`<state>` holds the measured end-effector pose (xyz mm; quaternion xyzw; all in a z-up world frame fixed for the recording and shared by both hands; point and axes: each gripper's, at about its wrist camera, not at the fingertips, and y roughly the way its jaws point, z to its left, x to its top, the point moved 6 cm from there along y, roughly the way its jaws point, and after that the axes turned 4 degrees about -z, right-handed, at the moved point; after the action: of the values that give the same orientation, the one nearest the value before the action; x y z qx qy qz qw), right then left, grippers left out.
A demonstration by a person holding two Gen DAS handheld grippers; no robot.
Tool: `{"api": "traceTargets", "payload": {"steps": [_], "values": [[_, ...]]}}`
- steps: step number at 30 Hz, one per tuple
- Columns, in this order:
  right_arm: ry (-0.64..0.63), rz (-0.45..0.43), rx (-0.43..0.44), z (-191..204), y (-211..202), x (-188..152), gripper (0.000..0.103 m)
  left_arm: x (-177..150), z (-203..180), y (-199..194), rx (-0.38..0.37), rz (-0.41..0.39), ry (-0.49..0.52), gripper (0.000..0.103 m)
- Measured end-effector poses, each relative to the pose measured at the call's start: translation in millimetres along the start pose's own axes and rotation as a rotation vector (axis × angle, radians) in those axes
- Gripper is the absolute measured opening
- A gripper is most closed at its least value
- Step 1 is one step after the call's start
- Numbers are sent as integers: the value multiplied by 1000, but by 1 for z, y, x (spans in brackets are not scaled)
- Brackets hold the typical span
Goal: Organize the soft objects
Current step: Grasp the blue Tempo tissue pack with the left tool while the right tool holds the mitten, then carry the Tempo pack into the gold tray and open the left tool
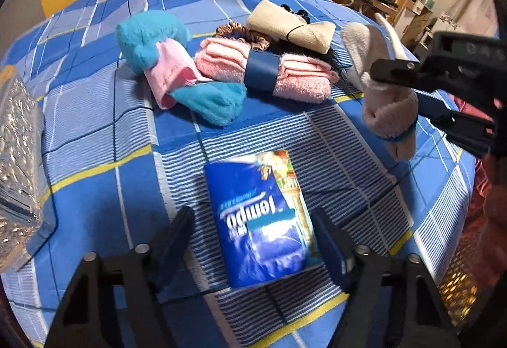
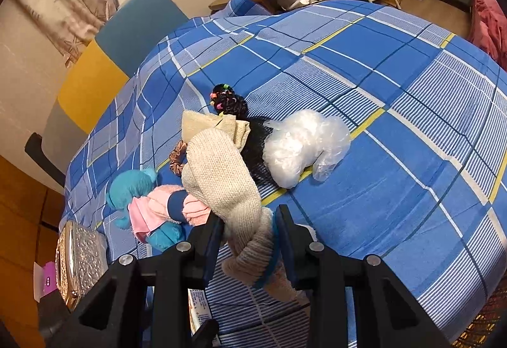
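Note:
A blue Tempo tissue pack (image 1: 263, 215) lies flat on the blue plaid bedsheet (image 1: 95, 132). My left gripper (image 1: 256, 230) points down over it, jaws astride the pack. The right finger sits at its edge and the left finger stands a little off it, so the gripper is open. My right gripper (image 2: 250, 227) is shut on a cream knitted sock bundle (image 2: 221, 177) with a blue band, held above the bed. In the left wrist view the same sock bundle (image 1: 383, 113) hangs in the right gripper (image 1: 399, 91) at the right.
Piled further back are a teal and pink cloth (image 1: 152, 44), a pink towel roll with a blue band (image 1: 285, 75), a beige roll (image 1: 285, 25), a brown scrunchie (image 1: 240, 31) and black hair ties (image 2: 228, 101). A clear plastic bag (image 2: 304, 145) lies beside them. A silvery box (image 1: 16, 142) stands at the left edge.

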<state>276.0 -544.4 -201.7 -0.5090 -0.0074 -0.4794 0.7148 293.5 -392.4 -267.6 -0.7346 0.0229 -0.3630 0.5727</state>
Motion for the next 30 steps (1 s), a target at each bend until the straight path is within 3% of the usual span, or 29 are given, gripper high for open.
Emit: {"api": "traceTargets", "payload": {"steps": [3,8,14,21,30], "values": [[-8,17,14,2,3,-2,33,-7,4,-6,6,-6,40,55],[-65,17,41,15,2,-5,33,-18,19,-18,-13,1,44,54],[-118,22,30,23,4,-8,33,-39,47,-49,-32,-33,-40,54],[-146,36,-1,24,9,-10,33,-57,76,-102,-41,-116,-77,54],[-213,23,-60,28,8,-14,33,-49,125,-191,-28,-276,-124,54]]}}
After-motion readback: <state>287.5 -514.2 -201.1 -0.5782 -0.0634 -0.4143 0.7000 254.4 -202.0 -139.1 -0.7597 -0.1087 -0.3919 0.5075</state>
